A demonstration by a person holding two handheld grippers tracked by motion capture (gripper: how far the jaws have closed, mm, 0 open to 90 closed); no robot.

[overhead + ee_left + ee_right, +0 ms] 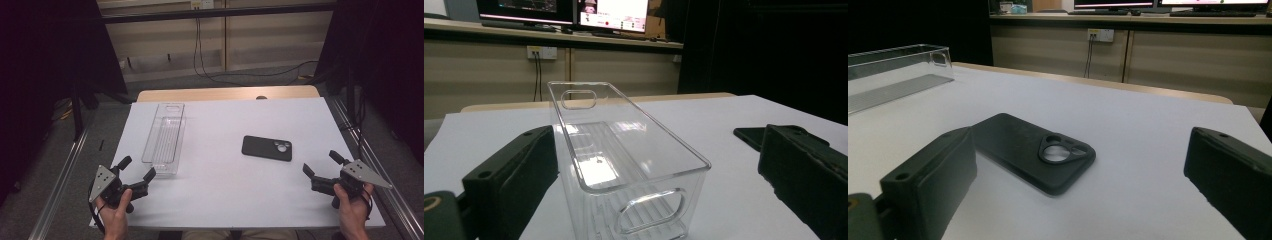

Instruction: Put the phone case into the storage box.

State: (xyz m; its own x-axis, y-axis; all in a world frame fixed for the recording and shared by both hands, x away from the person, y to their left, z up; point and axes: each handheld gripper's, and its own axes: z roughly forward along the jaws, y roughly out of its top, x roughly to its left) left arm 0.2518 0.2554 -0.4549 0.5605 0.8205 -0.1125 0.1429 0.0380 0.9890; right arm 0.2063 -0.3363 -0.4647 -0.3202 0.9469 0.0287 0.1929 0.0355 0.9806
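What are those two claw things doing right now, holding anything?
Left gripper: open, holding nothing, facing the clear plastic bin.
Right gripper: open, holding nothing, facing the black phone case.

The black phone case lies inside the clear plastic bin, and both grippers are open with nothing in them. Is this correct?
Not quite. The black phone case lies on the white table, apart from the clear plastic bin, which is empty, as the high view shows. The rest holds: the left gripper and right gripper are open and hold nothing.

Both tongs wide open.
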